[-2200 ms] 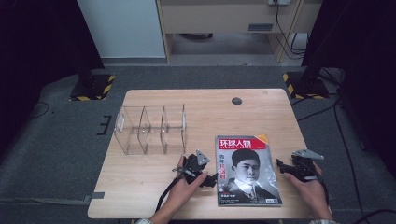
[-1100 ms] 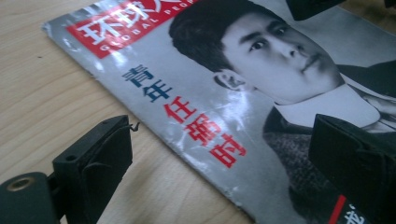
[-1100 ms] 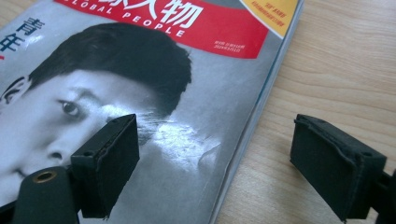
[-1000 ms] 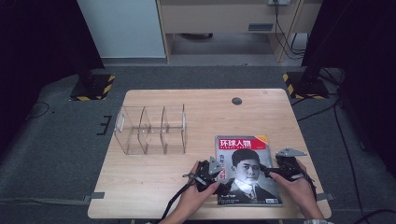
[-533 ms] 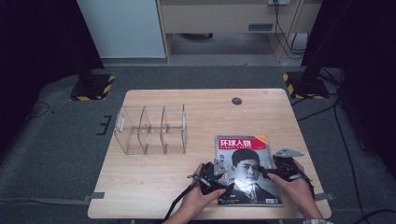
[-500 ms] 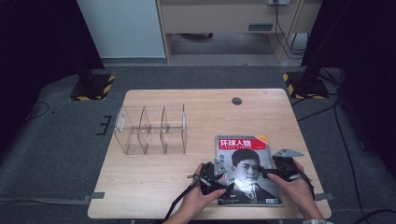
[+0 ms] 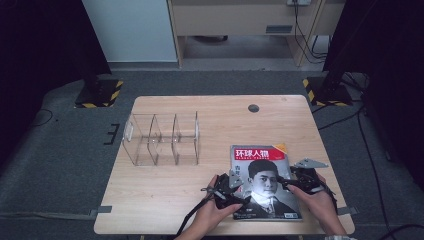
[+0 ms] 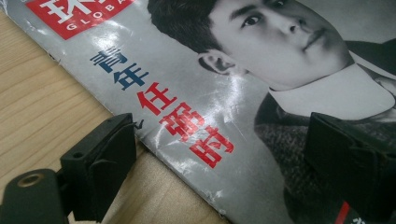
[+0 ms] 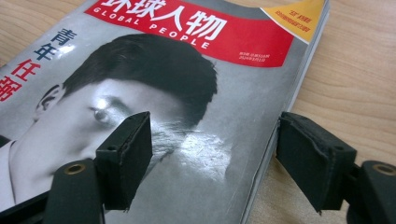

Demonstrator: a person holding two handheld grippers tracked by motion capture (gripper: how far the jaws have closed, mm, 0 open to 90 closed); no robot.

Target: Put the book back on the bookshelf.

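Note:
A magazine [image 7: 262, 175] with a red title band and a portrait cover lies flat at the table's front right. My left gripper [image 7: 238, 184] sits at its left edge, open; in the left gripper view [image 8: 224, 168] one jaw is over the wood and the other over the cover. At the right edge is my right gripper [image 7: 289, 182], also open. In the right gripper view [image 9: 219, 158] its jaws straddle the page edge of the magazine [image 9: 196, 93], and they have just been closing a little. No pad visibly presses on the magazine.
A clear acrylic organizer [image 7: 160, 140] with several compartments stands left of centre on the wooden table [image 7: 165, 195]. A dark round grommet [image 7: 253, 108] sits near the far edge. Cables trail from both grippers toward the front edge.
Both hands have come inward from beside the magazine to its left and right edges. Over the last half second they hold still.

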